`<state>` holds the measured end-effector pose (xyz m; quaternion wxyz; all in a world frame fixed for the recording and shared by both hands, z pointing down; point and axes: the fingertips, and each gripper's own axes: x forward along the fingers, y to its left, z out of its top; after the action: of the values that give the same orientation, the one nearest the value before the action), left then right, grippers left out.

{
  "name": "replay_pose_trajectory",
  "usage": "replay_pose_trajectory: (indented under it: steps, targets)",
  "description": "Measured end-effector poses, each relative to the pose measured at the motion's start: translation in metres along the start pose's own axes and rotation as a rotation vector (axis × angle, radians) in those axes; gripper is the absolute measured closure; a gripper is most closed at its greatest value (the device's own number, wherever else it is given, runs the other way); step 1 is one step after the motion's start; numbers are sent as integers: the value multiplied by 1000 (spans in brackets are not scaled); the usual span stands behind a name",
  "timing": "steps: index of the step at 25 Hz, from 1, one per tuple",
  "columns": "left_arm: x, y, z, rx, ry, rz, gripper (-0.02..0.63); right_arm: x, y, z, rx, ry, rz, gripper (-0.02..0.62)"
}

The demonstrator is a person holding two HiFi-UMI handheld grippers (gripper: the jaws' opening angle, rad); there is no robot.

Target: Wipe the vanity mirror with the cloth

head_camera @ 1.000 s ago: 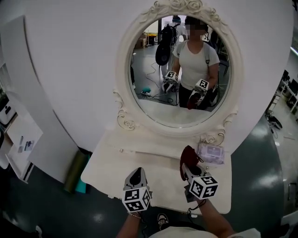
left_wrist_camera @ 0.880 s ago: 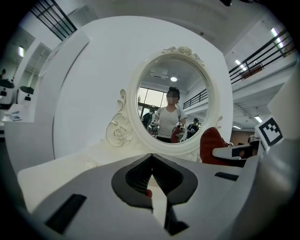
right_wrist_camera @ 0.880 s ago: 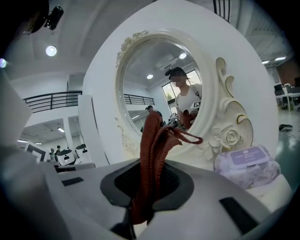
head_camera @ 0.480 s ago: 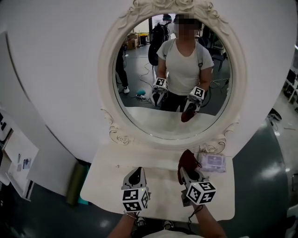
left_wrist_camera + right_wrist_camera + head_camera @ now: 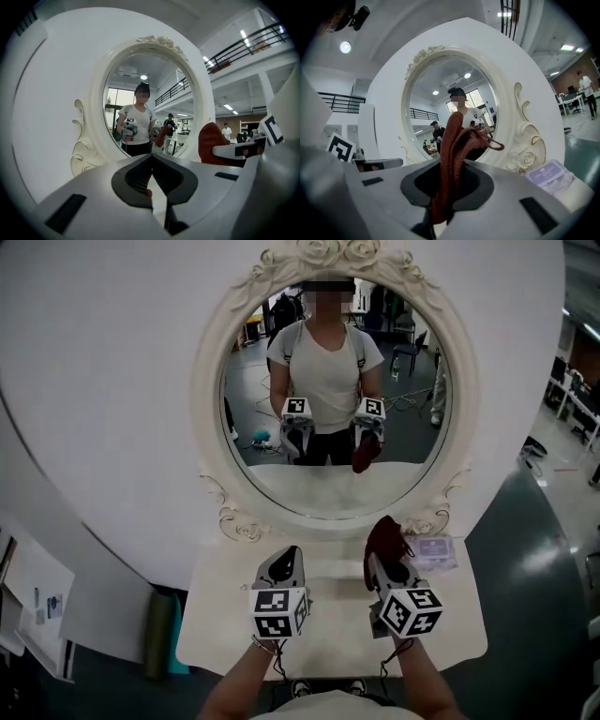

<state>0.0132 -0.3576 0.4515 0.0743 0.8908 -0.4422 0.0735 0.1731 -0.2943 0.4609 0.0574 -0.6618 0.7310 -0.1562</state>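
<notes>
the right tongs are clamped on the dark red knitted cloth, which stands up from their tips over the white worktop. the left tongs are pressed together, empty. the oval white-framed vanity mirror stands straight ahead and above, long axis upright; the right tongs seem slightly nearer.

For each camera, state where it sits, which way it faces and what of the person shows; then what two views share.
Head view: on the person's head, facing steeply down at the vanity mirror and table; both forearms, left gripper, right gripper show.
Left gripper view: on that gripper, along its shut jaws toward the mirror.
Right gripper view: on that gripper, along jaws clamping the red cloth, toward the mirror.
Shared: all three show mirror and cloth.
</notes>
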Motion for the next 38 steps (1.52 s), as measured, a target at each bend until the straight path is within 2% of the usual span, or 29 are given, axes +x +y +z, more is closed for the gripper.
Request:
replay_pose_trajectory:
  steps: [2,5,8,12,15,19,22,25,29,31,38]
  targets:
    - [0,5,4,-26,-7,2,595,2,6,5,-31,5,8,532]
    - [1,15,19,-4,-29,33,595,11,11,24,-118,22,10,532]
    - [1,28,59,25,-85,57,595,29,31,63,-257,28,53,532]
    - [2,48,123,30,-132,61,595,58,77,121,-403,53,165,532]
    - [-5,61,169,71,-159,71,595,72,113,163,-617,35,160,532]
    - [-16,75,229,131,-214,98,595,85,149,215,-844,4,120,532]
    - [-21,85,262,159,-236,115,595,90,169,257,-1006,-32,51,532]
    - [-23,94,288,163,-252,123,595,96,187,297,-1208,-87,-71,532]
    - [-21,107,313,123,-263,124,595,107,209,331,-1480,-143,-262,532]
    - [-21,112,321,117,-267,134,595,115,215,337,-1520,-126,-299,532]
    - [-25,119,318,134,-259,153,595,133,224,340,-1524,-132,-349,532]
